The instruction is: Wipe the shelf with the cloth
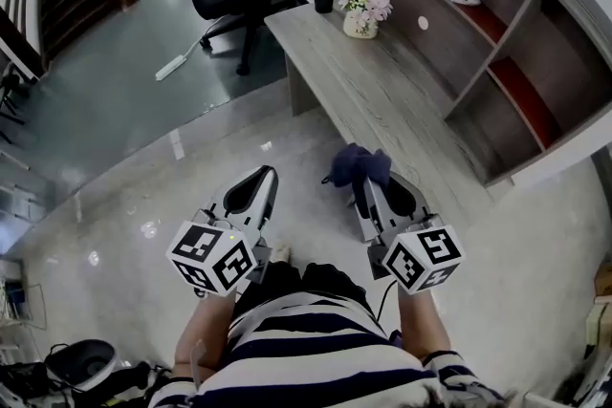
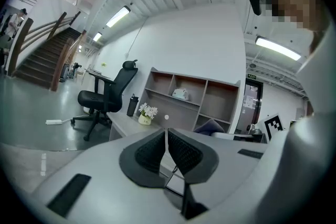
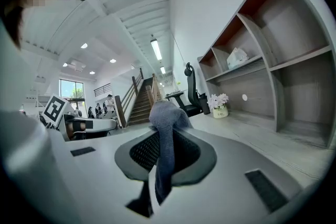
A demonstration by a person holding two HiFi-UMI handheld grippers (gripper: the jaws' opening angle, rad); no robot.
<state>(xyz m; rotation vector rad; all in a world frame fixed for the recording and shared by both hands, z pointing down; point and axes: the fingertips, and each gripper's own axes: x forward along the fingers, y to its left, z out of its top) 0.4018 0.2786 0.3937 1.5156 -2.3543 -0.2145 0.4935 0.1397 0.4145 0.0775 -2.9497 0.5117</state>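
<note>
Head view first: the person stands on the floor just short of the table [image 1: 382, 100], both tools held low in front of the body. The right hand-held gripper [image 1: 371, 186] has the dark blue cloth [image 1: 359, 164] bunched at its tip, near the table edge but well apart from the shelf [image 1: 497, 62]. So I'd say no wiping yet. The left hand-held gripper [image 1: 260, 182] hangs beside it over the floor.

Left gripper view: jaws pressed together, nothing between them. Probably just parked, since one tool can do the wipe.

Right gripper view: jaws clamped on the cloth, with a wad poking out past the tips and a tail hanging down. Makes sense, since the wad is what would rub the boards. The flower pot [image 3: 219, 107] on the table might get in the way.
</note>
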